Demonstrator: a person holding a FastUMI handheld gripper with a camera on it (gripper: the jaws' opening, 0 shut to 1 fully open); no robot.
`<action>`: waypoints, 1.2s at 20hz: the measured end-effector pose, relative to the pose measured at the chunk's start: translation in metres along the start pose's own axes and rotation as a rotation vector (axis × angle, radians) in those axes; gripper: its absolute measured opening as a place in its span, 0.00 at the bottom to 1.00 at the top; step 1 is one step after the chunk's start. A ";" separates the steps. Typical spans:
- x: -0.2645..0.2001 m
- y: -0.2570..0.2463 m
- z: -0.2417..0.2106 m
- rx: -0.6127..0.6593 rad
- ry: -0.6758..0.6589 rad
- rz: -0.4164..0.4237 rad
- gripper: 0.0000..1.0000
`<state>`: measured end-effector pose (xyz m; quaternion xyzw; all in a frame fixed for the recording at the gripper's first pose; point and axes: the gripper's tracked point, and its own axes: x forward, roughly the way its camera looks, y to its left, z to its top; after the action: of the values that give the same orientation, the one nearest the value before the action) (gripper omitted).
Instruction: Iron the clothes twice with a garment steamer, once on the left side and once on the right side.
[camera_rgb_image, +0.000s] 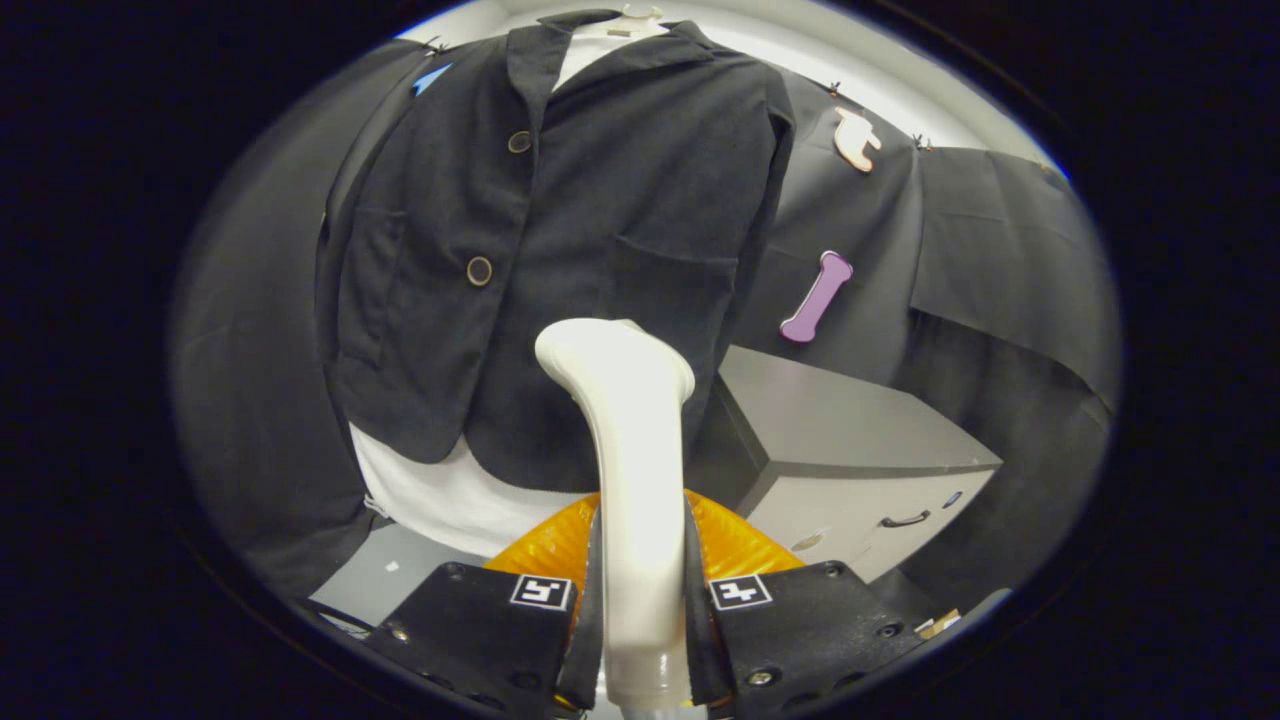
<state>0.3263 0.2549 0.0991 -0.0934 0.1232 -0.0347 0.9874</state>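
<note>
Garment steamer (625, 420), pinched in the gripper (640, 620), hides the jacket (560, 230) hem; grey cabinet (850, 470) just right, partly cut off.

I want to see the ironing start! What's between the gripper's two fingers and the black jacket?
The gripper is shut on the white steamer, whose head rises in front of the black jacket in the gripper view.

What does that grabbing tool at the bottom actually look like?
The gripper has two broad, flat black fingers with screws. Each carries a small white square tag with a black pattern near its inner edge, and dark pads line the inner faces. Something orange shows just behind them.
</note>
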 end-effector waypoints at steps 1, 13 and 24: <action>0.001 0.001 -0.004 -0.003 0.006 0.000 0.37; 0.002 0.005 -0.047 -0.004 0.091 0.030 0.37; -0.063 -0.009 0.051 0.054 -0.064 0.055 0.37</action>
<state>0.2778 0.2606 0.1642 -0.0643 0.0932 -0.0077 0.9935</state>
